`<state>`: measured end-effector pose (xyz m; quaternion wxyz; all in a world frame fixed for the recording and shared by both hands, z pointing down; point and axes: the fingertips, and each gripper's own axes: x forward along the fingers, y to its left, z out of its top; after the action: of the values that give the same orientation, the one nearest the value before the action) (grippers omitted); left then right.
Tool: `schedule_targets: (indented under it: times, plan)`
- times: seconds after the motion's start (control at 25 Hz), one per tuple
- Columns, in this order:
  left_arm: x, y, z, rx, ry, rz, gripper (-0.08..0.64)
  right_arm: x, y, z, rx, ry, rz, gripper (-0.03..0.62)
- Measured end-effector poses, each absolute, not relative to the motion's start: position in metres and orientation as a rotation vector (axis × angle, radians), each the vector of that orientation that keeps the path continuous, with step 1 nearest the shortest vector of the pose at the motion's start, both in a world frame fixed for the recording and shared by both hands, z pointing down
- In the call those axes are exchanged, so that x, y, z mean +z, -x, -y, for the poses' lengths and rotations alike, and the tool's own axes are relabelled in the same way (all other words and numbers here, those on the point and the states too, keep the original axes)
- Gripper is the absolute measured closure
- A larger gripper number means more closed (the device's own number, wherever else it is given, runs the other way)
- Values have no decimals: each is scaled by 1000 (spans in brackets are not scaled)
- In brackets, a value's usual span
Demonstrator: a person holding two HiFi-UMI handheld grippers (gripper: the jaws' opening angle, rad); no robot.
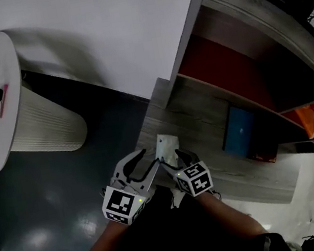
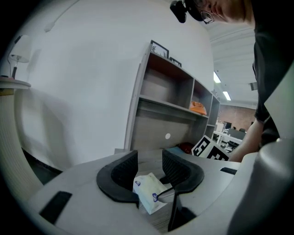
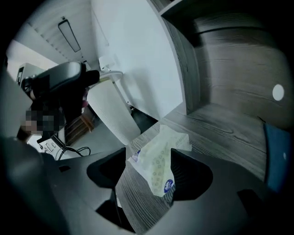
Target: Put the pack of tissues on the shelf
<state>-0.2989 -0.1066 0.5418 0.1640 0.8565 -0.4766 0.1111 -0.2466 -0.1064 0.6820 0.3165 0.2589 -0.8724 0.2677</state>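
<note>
1. The left gripper (image 2: 149, 158) is being held beside the pack, fingers (image 2: 120, 176) apart, gripping nothing.
2. The white plastic-wrapped pack of tissues (image 3: 158, 160) is lying on the grey wood-grain shelf (image 1: 200, 114). It is being judged light, soft and crushable, best pinched gently across its narrow sides.
3. The right gripper (image 3: 148, 156) is being held around it, fingers (image 3: 190, 176) wide apart.

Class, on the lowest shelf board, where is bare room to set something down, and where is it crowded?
Bare shelf board lies between the pack of tissues and the blue box, and behind the pack toward the back panel. Crowded: the front corner, where the left gripper and right gripper stand open at the pack.
</note>
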Motion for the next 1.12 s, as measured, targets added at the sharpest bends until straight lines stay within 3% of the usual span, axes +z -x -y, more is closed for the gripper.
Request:
schedule_targets:
  times: [0.6, 0.64, 0.76, 1.12]
  plan:
    - [545, 310, 100, 309, -2406, 1382, 388, 714, 253, 108, 727, -714, 2205, 341]
    - [544, 311, 99, 305, -2407, 1384, 388, 714, 252, 108, 724, -714, 2203, 349]
    - [541, 311, 98, 298, -2413, 1382, 388, 712, 247, 107, 714, -726, 2199, 473]
    - [524, 300, 100, 264, -2449, 1335, 388, 680, 227, 108, 701, -746, 2213, 549]
